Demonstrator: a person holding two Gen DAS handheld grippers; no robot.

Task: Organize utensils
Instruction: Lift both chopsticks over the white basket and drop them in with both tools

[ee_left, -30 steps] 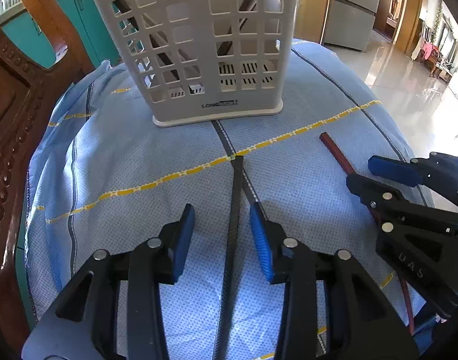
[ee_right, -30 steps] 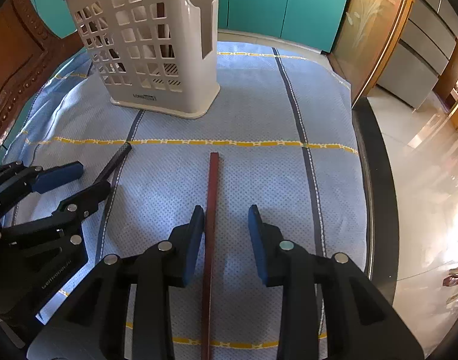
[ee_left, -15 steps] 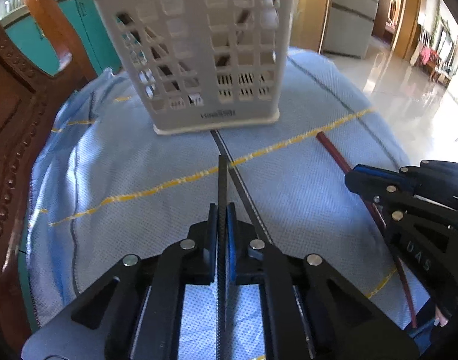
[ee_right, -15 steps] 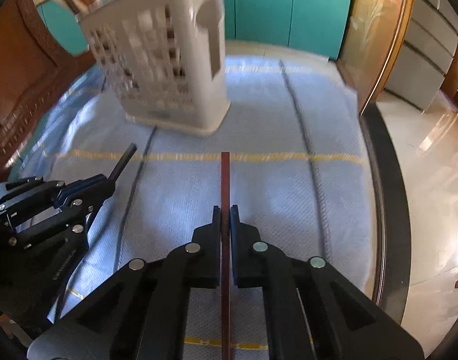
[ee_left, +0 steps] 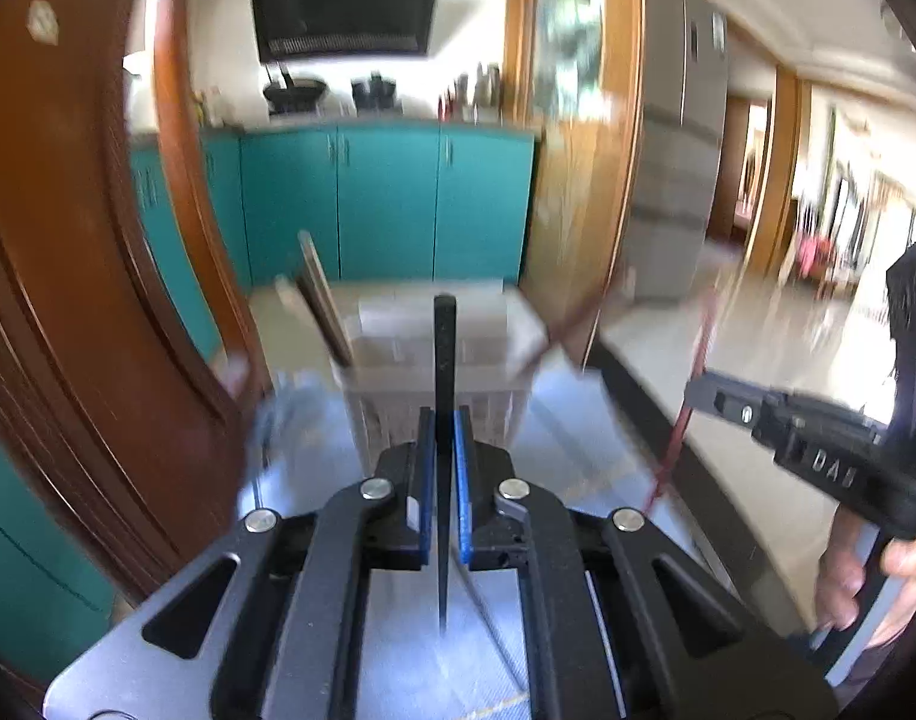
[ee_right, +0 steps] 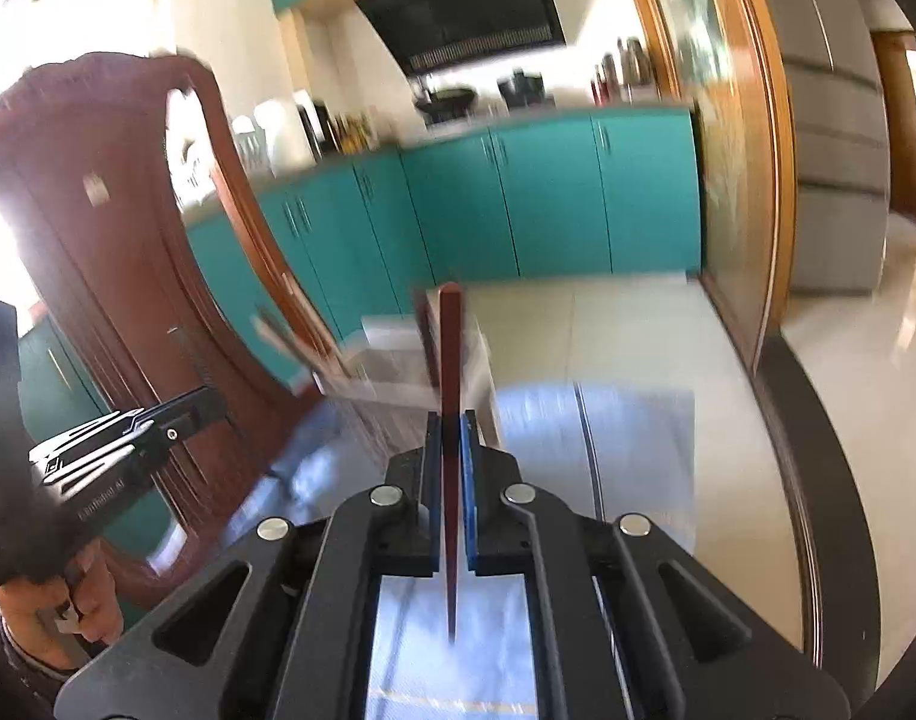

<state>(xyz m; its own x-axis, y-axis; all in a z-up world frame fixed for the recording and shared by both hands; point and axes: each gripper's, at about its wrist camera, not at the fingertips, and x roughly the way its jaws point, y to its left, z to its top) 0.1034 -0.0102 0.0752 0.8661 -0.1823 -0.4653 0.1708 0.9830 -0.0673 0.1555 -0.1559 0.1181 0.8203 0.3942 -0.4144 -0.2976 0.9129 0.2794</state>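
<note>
Now both loaded: left claw [ee_left: 441, 444] clamped on black chopstick [ee_left: 444, 360], right claw [ee_right: 451, 450] clamped on red chopstick [ee_right: 450, 354]. White basket [ee_left: 440, 354] sits just ahead, below the tips. Tilt tips down over the rim, release only once inside.

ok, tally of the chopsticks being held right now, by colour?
Black chopstick, in the left hand-held gripper: 1
Reddish-brown chopstick, in the right hand-held gripper: 1
Total: 2
Any others standing in the white plastic utensil basket are too blurred to count.
</note>
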